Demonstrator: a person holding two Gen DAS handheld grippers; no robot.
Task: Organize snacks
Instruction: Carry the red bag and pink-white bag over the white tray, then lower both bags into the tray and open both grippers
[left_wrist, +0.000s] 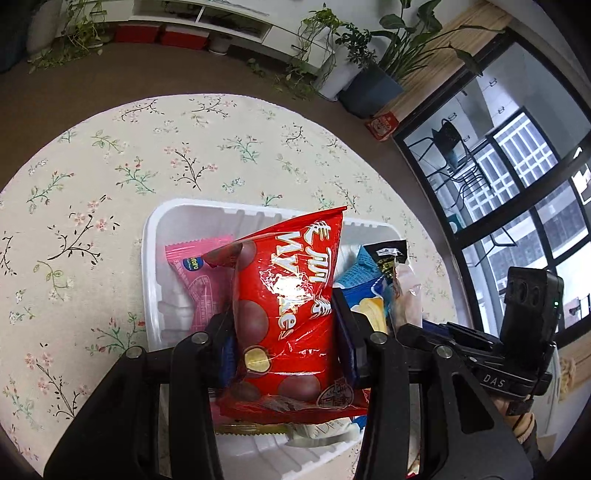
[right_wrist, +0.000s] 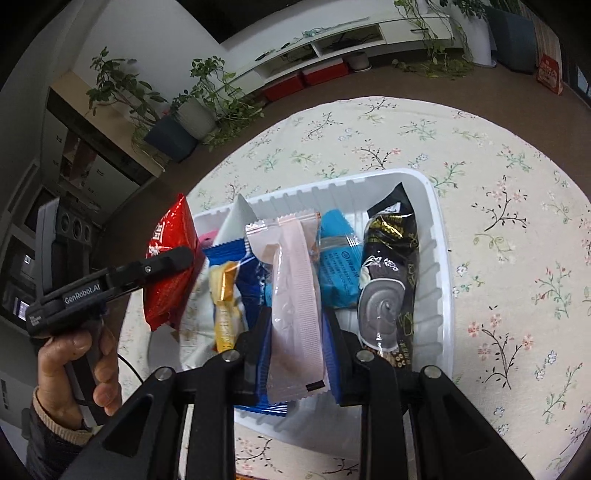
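My left gripper (left_wrist: 283, 321) is shut on a red chocolate-ball snack bag (left_wrist: 291, 295), which hangs just above the white plastic tray (left_wrist: 151, 258). The same red bag (right_wrist: 170, 266) shows at the left of the right wrist view. My right gripper (right_wrist: 295, 325) is shut on a clear packet of pale pink wafers (right_wrist: 295, 295), held over the tray's (right_wrist: 439, 258) middle. Inside the tray lie a pink packet (left_wrist: 195, 280), a blue packet (right_wrist: 338, 266), a black roll-cake pack (right_wrist: 391, 280), a yellow-wrapped snack (right_wrist: 224, 306) and a blue chip bag (left_wrist: 364, 284).
The tray sits on a round table under a floral cloth (left_wrist: 110, 177). A person's hand (right_wrist: 74, 373) grips the left tool's handle. Potted plants (left_wrist: 373, 74) and a low white shelf (right_wrist: 332, 40) stand on the floor beyond; a glass door (left_wrist: 517, 192) is at right.
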